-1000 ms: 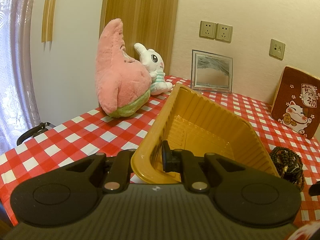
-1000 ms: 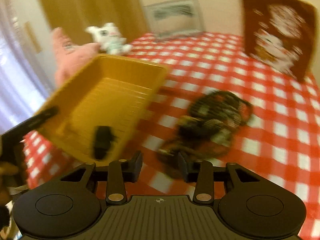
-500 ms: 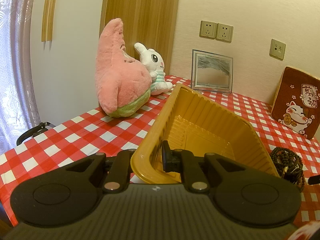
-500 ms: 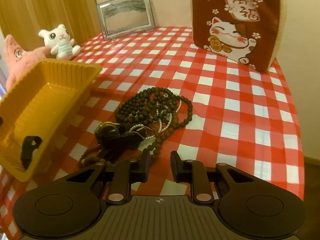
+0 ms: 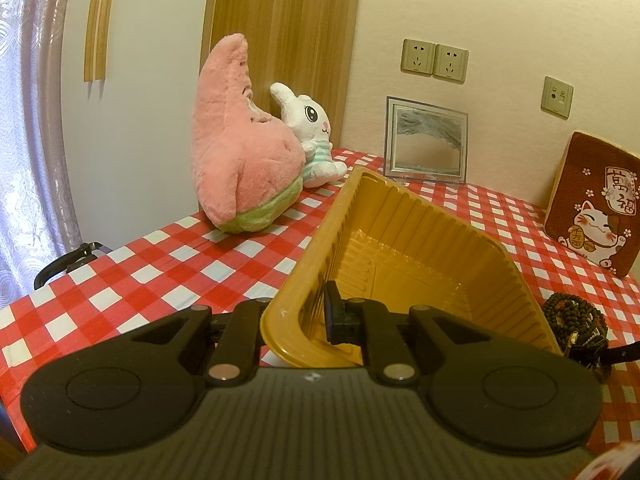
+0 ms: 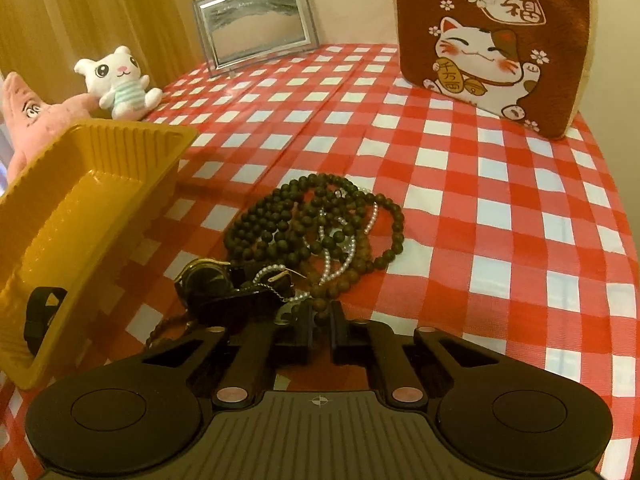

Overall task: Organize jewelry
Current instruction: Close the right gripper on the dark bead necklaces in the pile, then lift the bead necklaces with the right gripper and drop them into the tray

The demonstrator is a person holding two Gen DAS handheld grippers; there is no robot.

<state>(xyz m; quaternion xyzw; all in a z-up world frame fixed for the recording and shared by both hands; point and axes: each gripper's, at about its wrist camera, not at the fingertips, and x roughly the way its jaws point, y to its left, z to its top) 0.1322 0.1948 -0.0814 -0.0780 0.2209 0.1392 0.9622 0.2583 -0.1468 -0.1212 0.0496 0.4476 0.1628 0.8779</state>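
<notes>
Here the right gripper (image 6: 321, 322) points down at the near end of the jewelry pile (image 6: 316, 232), its jaws having just been closing; they now stand almost together, pinched on a brown bead strand (image 6: 320, 300) that runs between the pads. The left gripper (image 5: 298, 314) is clamped on the near wall of the yellow plastic tray (image 5: 404, 248), one finger inside and one outside, holding the tray tilted up off the worktop (image 5: 160, 264).

Readable writing is scarce: the brown cushion (image 6: 492, 36) against the wall carries a beckoning cat and two large Chinese characters, 萬福, with smaller characters on the cat's coin that I cannot make out.

The jewelry is a tangle of dark round wooden bead strands looped over one another, a thin string of small white pearls (image 6: 344, 248) threaded through them, and a dark wristwatch (image 6: 208, 280) with a gold-edged case at the near left. It lies on the red-and-white checked cloth just right of the tray, which is empty, ribbed on its sides.

Compared with a second ago, the right gripper has come down and closer to the pile, so the beads sit larger and sharp instead of blurred. The left gripper and tray have not shifted. A pink star plush (image 5: 236, 148), a white rabbit plush (image 5: 312, 136) and a clear-framed sand picture (image 5: 426, 140) stand at the back.
</notes>
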